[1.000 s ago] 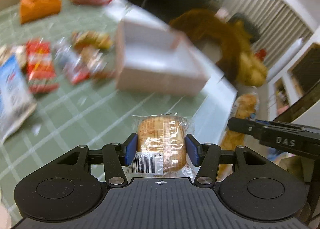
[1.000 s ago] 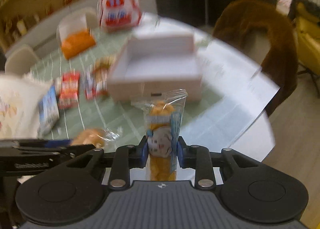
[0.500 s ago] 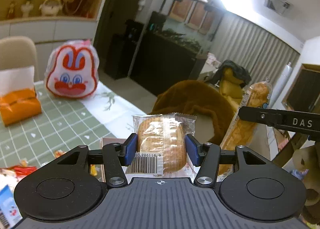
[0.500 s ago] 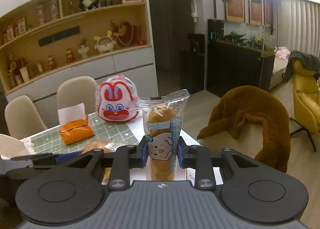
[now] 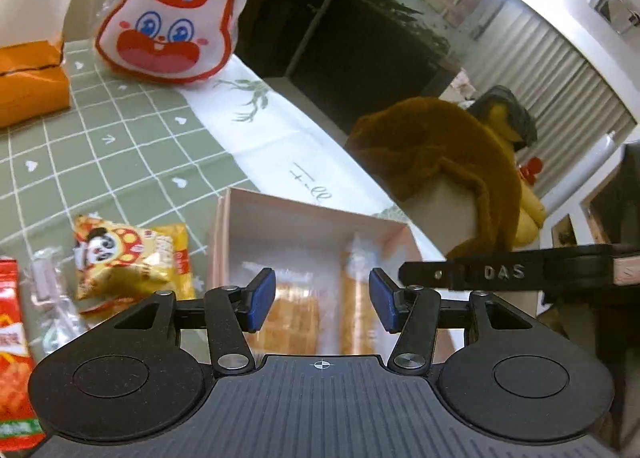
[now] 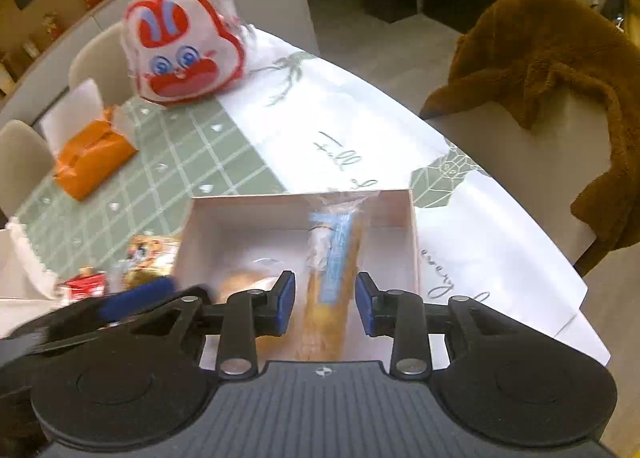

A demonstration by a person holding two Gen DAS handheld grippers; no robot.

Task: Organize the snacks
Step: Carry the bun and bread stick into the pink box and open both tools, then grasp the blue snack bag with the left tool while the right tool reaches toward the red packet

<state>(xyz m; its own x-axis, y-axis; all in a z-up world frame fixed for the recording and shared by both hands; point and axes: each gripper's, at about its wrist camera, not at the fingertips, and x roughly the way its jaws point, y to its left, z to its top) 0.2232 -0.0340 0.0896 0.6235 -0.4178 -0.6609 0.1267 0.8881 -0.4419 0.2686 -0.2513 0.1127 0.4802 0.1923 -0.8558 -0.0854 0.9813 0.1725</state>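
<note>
1 pink box point(image 6: 414, 217), 2 wrapped breads point(image 6: 334, 258) inside, 1 rabbit bag point(image 5: 172, 17).

Each tool was matte black plastic: a ribbed base, 2 round discs, silver screws, 2 linkage arms ending in blue pads point(image 5: 260, 300), "DAS" lettering alongside.

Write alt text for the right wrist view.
The right gripper, its fingers just opened, hovers over a pale box where a long wrapped snack and a round bun lie. Behind on the green checked table sit a rabbit-face bag and an orange pack.
</note>
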